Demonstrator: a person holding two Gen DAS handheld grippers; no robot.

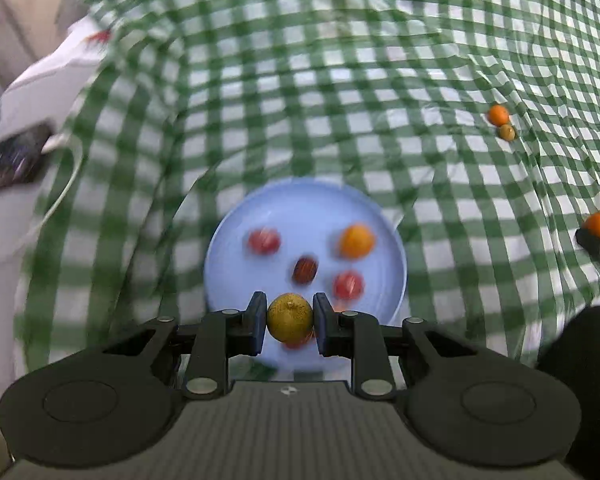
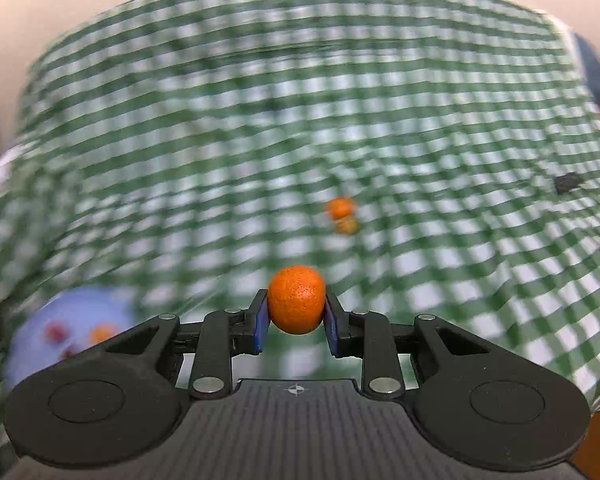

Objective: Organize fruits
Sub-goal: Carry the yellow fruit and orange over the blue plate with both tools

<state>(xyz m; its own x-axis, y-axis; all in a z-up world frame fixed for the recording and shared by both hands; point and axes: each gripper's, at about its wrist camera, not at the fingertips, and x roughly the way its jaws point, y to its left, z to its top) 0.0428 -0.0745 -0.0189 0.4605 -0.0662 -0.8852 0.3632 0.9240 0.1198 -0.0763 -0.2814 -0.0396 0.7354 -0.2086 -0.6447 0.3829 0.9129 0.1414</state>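
The yellow fruit (image 1: pixel 290 317) sat pinched between the pads of the left gripper (image 1: pixel 290 320), jaws nearly closed on it, hanging above the near rim of the blue plate (image 1: pixel 392 248). The plate already carried an orange fruit (image 1: pixel 356 241) and several red ones (image 1: pixel 264 241). The right gripper (image 2: pixel 296 314) was likewise clamped on a tangerine (image 2: pixel 297 305), over the checked cloth (image 2: pixel 420 240), well to the right of the plate. Two small fruits (image 1: pixel 502 122) lay touching each other out on the cloth, toward its far right edge. Each fruit was round and gripped only at its sides, so it could squirt out. A release above the rim could send the yellow fruit rolling off the plate, or knock the ones already there
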